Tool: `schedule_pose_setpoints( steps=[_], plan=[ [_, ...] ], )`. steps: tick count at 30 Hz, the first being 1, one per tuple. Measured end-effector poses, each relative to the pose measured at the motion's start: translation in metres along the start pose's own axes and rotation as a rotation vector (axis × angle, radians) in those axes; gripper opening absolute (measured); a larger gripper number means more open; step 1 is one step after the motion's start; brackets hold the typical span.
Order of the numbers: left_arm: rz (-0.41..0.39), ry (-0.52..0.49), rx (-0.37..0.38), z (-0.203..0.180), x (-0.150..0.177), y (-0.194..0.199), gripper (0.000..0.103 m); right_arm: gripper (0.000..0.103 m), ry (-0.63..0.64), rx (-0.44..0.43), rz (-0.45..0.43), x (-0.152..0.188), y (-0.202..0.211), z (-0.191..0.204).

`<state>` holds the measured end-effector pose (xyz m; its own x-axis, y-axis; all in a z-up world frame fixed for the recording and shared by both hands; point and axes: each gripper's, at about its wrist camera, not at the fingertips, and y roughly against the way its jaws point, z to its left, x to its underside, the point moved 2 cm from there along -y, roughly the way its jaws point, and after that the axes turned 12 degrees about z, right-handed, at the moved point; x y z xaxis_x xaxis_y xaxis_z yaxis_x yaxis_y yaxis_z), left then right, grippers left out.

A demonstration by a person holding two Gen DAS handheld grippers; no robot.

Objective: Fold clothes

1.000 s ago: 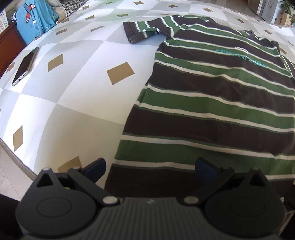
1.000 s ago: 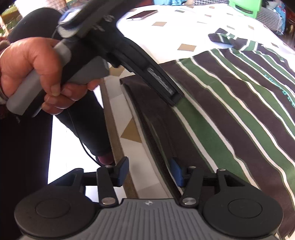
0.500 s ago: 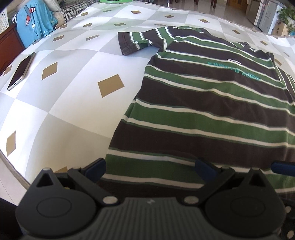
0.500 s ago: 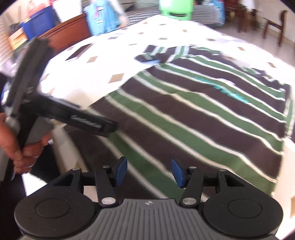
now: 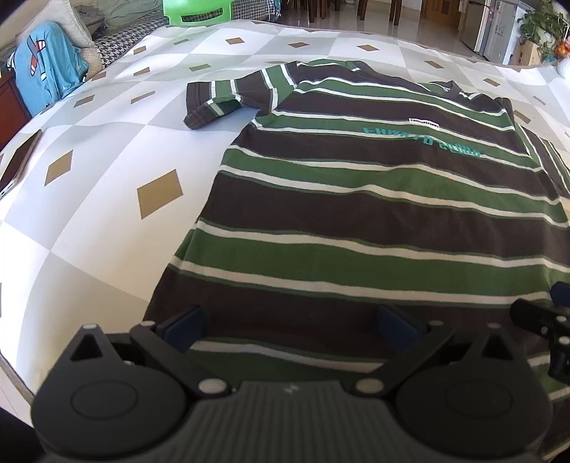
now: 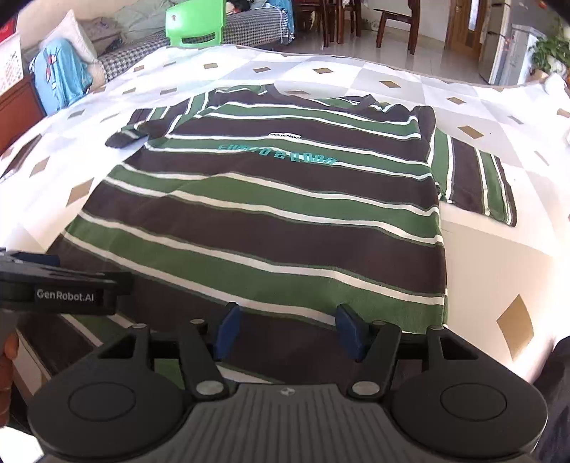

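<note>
Ahead of both sets of fingers, a striped T-shirt (image 6: 270, 213) is spread flat on the bed (image 5: 107, 149).

Left gripper (image 5: 290, 326) and right gripper (image 6: 286, 331) are held spread and empty over the hem, probably so it can be pinched. A phone (image 5: 17, 167) lies far left, clear of the shirt.

Green plastic chair (image 6: 195, 22), wooden dining chairs (image 6: 395, 17) behind.

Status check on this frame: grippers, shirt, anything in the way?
Left gripper open, right gripper open, both at the hem. Striped shirt flat on the bedspread, unfolded, sleeves out. Phone far left, clear of the shirt.
</note>
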<state>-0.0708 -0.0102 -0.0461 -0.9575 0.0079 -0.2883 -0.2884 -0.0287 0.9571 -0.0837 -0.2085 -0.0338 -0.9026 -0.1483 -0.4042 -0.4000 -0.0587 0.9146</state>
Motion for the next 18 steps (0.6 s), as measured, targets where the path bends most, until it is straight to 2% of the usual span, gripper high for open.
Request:
schedule_pose_setpoints(
  steps=[4,10,18],
  plan=[
    [0.009,0.029,0.023,0.003,0.005,-0.001,0.103,0.067,0.062,0.062,-0.001,0.007,-0.002,0.008],
    [0.016,0.021,0.023,0.003,0.013,0.001,0.103,0.075,0.024,0.065,0.007,0.008,-0.003,0.003],
    [0.037,0.019,0.022,0.005,0.017,0.002,0.103,0.079,0.012,0.069,0.013,0.008,-0.003,0.0]
  ],
)
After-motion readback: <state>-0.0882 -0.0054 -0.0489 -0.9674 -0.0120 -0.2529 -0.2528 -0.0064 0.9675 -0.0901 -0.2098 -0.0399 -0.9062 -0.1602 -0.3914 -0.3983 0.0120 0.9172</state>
